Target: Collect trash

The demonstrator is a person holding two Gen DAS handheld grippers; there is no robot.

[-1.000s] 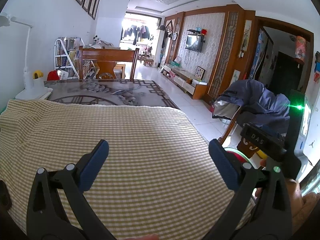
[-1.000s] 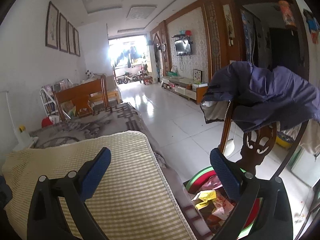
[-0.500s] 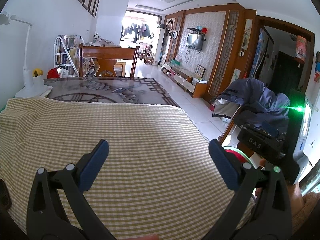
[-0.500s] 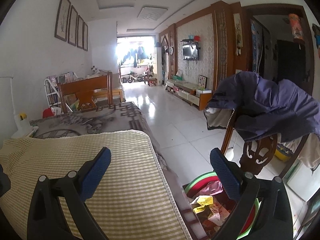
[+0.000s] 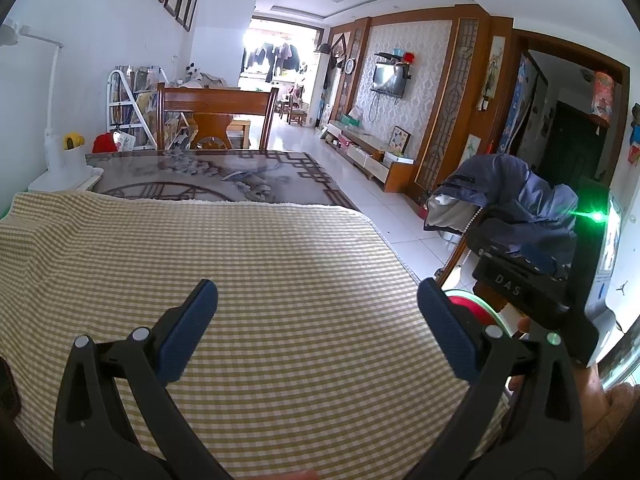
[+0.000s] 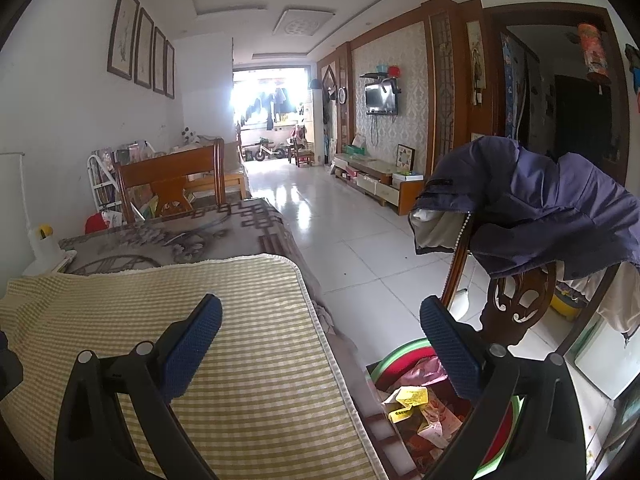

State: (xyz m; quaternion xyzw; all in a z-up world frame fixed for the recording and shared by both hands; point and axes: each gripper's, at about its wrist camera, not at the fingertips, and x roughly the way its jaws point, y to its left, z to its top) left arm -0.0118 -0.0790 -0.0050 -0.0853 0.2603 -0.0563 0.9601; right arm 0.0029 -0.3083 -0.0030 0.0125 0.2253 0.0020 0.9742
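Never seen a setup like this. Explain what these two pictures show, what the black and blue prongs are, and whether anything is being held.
There is no robot here. A person holds a hand-operated gripper in each hand, and each carries a wide-angle camera looking forward along its two fingers.

One picture is from the left gripper. Its blue-padded fingers stand wide apart over a checkered cloth on the table, holding nothing. At the right edge you can see the other gripper's black body.

The other picture is from the right gripper, also open and empty. It sits near the table's edge, above a red bin with a green rim on the floor, which holds crumpled wrappers. A chair draped with a blue jacket stands behind the bin.

No trash shows on the cloth in either view.
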